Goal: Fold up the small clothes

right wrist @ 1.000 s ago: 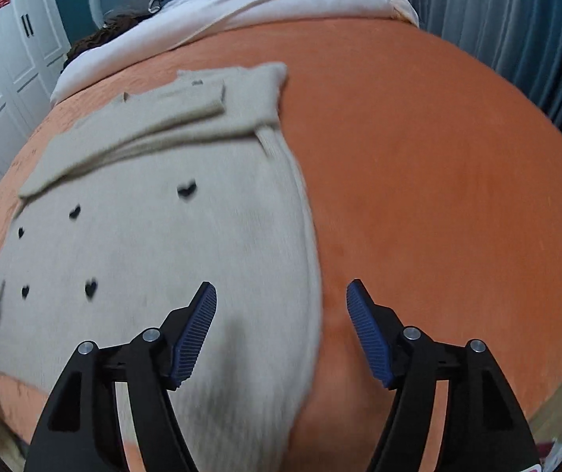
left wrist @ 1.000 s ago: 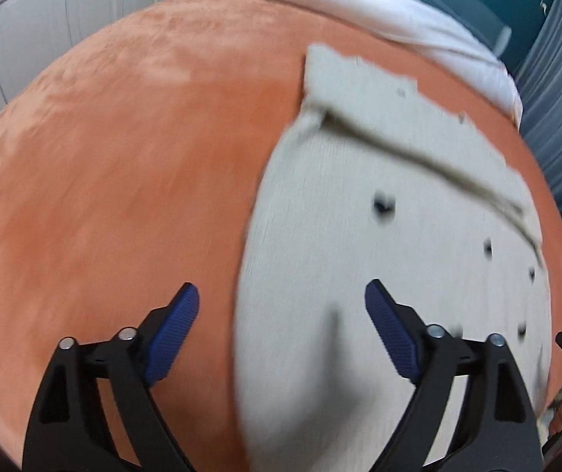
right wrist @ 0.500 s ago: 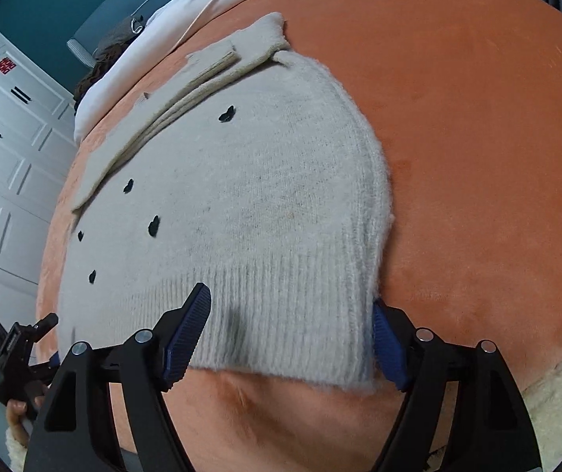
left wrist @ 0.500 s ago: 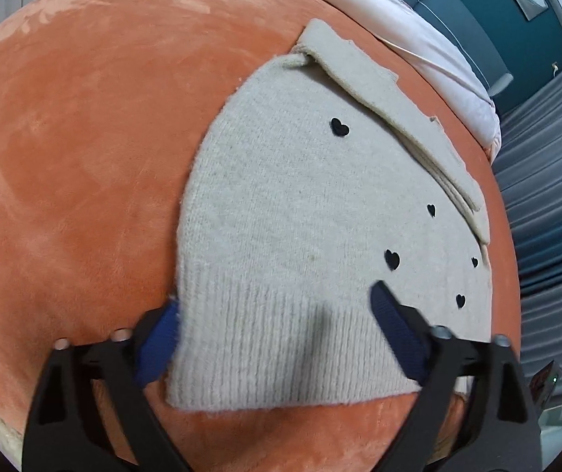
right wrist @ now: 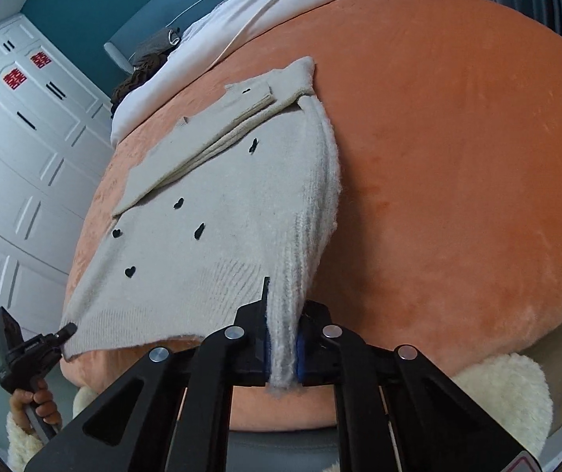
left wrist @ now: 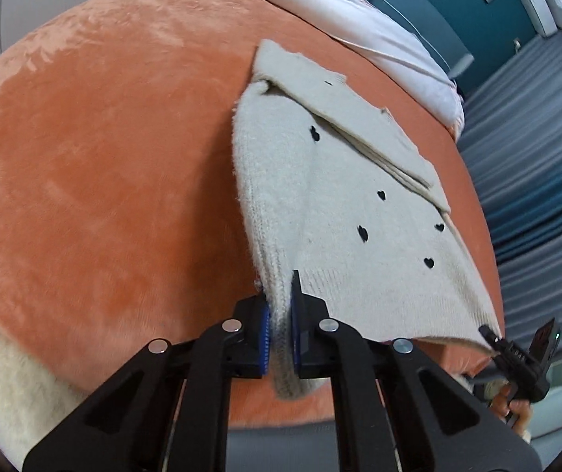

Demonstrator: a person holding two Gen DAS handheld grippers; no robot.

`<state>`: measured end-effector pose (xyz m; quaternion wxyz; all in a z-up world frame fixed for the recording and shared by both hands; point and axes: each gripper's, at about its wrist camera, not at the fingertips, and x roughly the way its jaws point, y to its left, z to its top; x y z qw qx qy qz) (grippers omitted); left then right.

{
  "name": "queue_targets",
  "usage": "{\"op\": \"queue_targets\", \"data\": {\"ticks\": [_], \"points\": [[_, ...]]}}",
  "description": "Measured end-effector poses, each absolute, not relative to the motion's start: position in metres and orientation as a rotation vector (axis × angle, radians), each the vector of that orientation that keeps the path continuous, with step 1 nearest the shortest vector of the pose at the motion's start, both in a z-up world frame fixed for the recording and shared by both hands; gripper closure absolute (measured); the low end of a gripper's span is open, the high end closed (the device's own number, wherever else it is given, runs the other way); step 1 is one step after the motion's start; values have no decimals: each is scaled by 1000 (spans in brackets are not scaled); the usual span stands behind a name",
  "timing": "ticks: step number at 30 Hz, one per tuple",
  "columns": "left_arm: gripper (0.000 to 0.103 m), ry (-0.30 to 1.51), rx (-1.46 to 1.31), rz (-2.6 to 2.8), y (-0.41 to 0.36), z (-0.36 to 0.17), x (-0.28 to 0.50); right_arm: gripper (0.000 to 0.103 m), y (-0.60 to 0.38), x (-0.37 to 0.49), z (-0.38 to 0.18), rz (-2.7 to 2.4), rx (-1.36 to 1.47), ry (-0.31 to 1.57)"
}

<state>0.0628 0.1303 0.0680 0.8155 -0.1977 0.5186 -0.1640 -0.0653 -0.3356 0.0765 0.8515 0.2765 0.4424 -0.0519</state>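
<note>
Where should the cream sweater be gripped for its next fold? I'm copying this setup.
Grip the sweater at its two ribbed hem corners, from the bed's near edge: the hem lies nearest, sleeves folded across the far end. The left gripper and right gripper already pinch them.

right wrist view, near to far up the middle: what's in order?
right gripper shut on the sweater hem → cream sweater with black hearts → folded sleeves → orange blanket → white bedding → teal wall
</note>
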Motion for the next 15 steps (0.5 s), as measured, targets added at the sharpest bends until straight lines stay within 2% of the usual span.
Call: {"op": "queue_targets", "data": {"ticks": [8, 11, 15], "points": [[96, 1257, -189, -425, 143, 78, -51, 95, -284, -166, 78, 41, 297, 1182], [96, 1310, -165, -433, 156, 85, -98, 95, -262, -212, 79, 135, 242, 1269], [97, 1360, -188, -450, 162, 87, -141, 95, -253, -253, 89, 194, 279, 1291]]}}
